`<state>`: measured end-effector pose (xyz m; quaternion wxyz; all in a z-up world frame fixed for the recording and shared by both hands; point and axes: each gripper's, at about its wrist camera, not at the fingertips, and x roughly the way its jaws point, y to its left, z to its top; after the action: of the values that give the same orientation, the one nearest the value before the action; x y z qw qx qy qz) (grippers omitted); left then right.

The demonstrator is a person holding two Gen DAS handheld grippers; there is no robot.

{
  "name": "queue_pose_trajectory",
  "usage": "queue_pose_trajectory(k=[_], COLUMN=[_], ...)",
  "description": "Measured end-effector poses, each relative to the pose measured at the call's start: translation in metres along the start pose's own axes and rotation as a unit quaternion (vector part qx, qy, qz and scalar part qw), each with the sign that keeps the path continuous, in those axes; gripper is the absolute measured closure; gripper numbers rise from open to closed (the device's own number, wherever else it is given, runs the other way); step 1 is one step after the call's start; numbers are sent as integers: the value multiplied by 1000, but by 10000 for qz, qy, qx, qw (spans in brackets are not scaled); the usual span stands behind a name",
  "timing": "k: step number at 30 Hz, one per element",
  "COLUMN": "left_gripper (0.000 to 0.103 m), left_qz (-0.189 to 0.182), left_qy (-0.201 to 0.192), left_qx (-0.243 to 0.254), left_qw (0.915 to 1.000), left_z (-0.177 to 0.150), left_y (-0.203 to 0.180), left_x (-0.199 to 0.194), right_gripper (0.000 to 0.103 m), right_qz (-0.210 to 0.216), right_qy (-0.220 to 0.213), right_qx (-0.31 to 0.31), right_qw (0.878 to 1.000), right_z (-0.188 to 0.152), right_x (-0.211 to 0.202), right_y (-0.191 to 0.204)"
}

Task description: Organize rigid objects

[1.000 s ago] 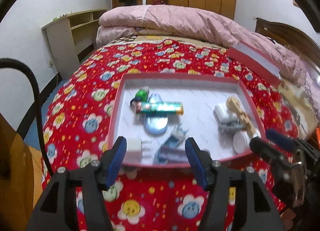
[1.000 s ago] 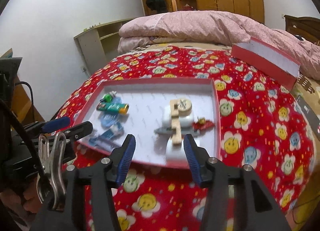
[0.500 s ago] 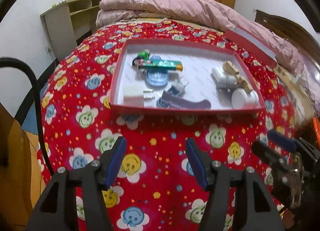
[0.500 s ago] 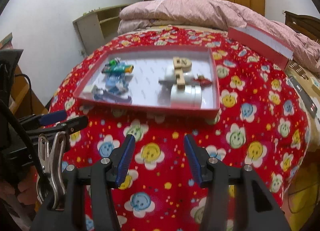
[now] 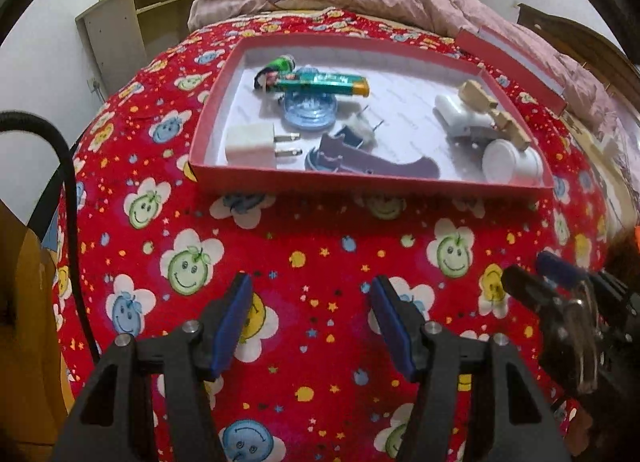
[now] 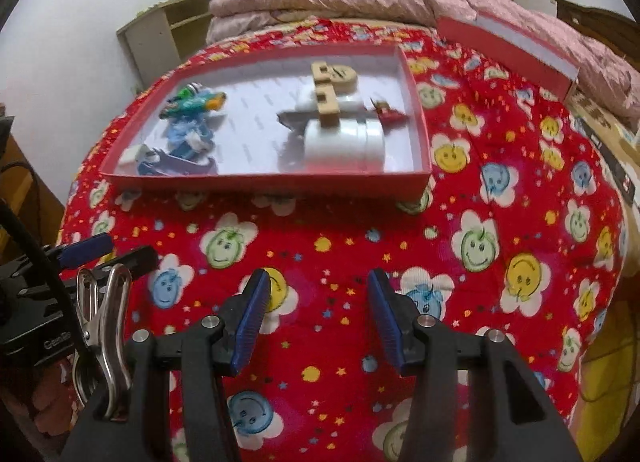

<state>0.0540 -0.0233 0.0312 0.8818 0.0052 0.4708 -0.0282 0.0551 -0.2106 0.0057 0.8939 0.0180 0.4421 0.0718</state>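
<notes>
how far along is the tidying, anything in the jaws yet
Done: several items already lie in the red tray, including the white plug and the green tube. In hand: nothing; left gripper and right gripper hang open over the quilt. Left: whether anything remains can't be told.

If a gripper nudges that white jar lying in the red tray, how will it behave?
The white jar lies on its side, so it will probably roll. Its smooth plastic may slip in the pads. It seems stiff, and wooden blocks resting against it may shift.

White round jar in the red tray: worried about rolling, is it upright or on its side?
On its side: the white round jar lies with its round end facing outward.
</notes>
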Motion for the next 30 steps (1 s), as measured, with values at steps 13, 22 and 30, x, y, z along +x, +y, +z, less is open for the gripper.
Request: queue_pose_trajectory(k=[13, 22, 30], left_gripper=[18, 8, 7], left_qz=[53, 179, 189], left_qy=[-11, -34, -33], left_qx=[89, -83, -106], left_qw=[9999, 9998, 9998], left_z=[-3, -7, -7], left_y=[-7, 1, 3], left_x=[5, 7, 8], right_gripper=[33, 32, 32], right_qz=[-135, -281, -307], right_qy=[-160, -316, -337], right_qx=[-163, -133, -116], right_qw=[9996, 9990, 9989], right_z=[-7, -11, -11], right_x=[5, 6, 6], right_y=[11, 14, 14])
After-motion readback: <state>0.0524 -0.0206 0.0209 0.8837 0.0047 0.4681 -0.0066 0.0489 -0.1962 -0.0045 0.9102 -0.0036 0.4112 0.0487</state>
